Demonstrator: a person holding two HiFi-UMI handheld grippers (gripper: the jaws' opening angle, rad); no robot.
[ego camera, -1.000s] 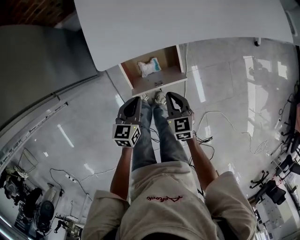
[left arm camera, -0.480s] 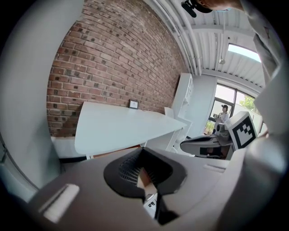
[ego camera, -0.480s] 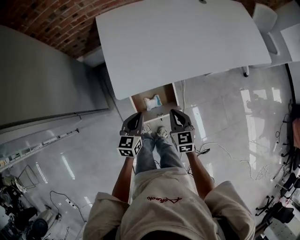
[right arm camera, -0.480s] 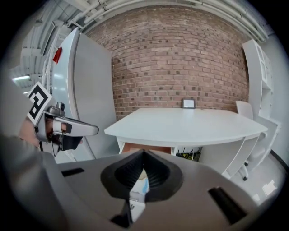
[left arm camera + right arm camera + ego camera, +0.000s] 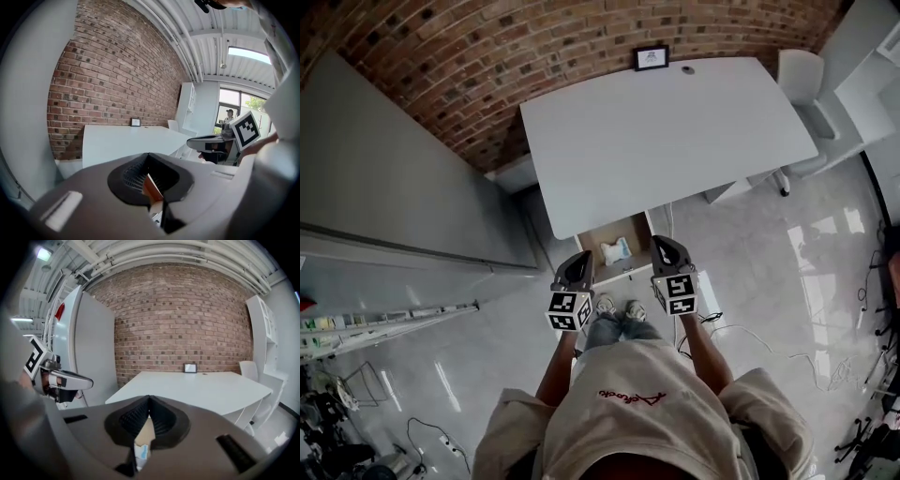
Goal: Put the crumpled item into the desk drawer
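Head view: we see the crumpled item [image 5: 617, 251] lying in the open drawer [image 5: 636, 236] under the desk [image 5: 666, 131]. Left gripper view: our left gripper [image 5: 149, 157] has its jaws closed together, holding nothing. Right gripper view: our right gripper [image 5: 149, 398] is likewise closed and empty.

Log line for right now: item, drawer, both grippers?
crumpled item: lying in drawer | drawer: open, under desk | left gripper: shut, empty | right gripper: shut, empty
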